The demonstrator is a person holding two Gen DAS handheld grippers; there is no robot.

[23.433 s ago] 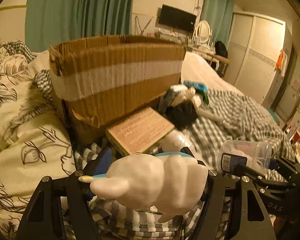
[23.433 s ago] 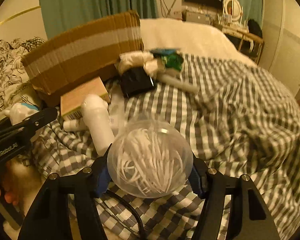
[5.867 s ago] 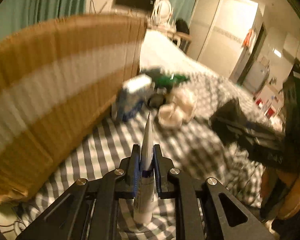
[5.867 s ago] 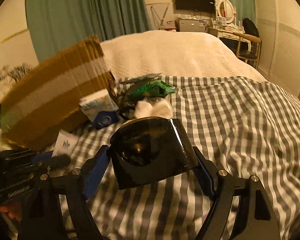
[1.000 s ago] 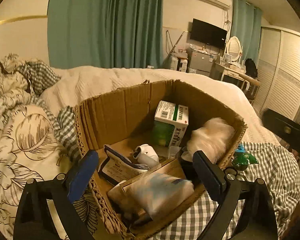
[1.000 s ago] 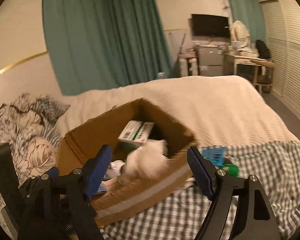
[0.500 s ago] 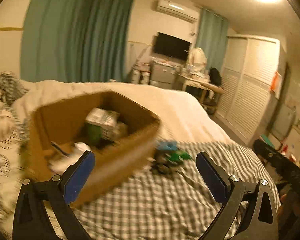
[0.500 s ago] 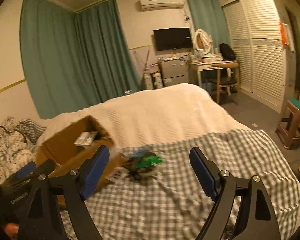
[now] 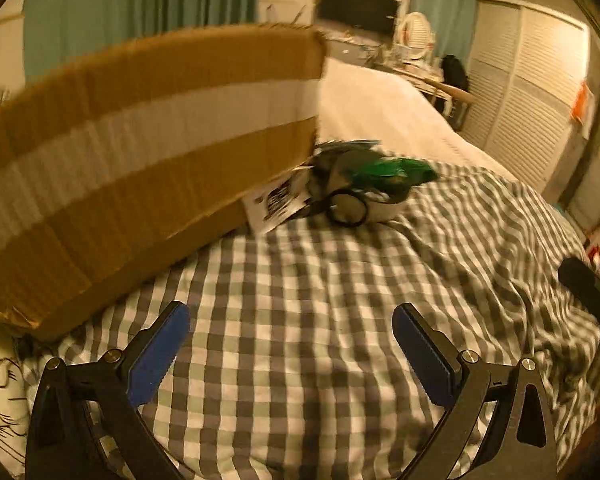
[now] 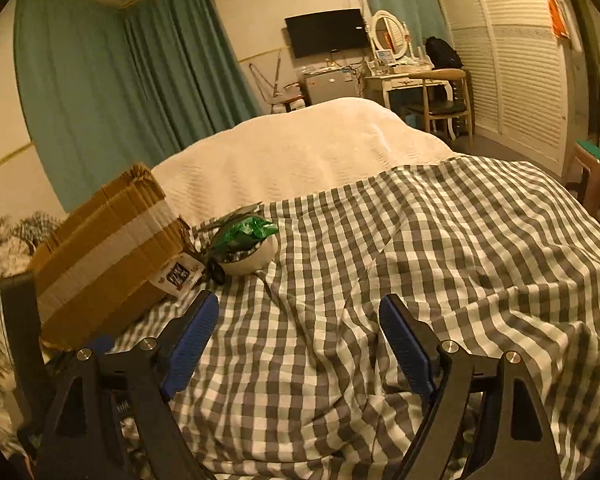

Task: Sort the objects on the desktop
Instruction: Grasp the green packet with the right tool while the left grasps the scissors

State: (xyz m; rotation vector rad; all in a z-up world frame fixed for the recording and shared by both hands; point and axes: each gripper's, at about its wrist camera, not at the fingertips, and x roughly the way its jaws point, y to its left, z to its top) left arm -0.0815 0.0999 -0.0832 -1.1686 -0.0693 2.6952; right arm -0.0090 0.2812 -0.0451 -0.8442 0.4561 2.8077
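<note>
Both grippers, left gripper point(image 9: 290, 344) and right gripper point(image 10: 298, 330), now hang empty with fingers spread, having left the brown cardboard box point(image 9: 140, 152). Beside its corner a crumpled green wrapper point(image 10: 244, 232) on a white bowl awaits sorting.
</note>
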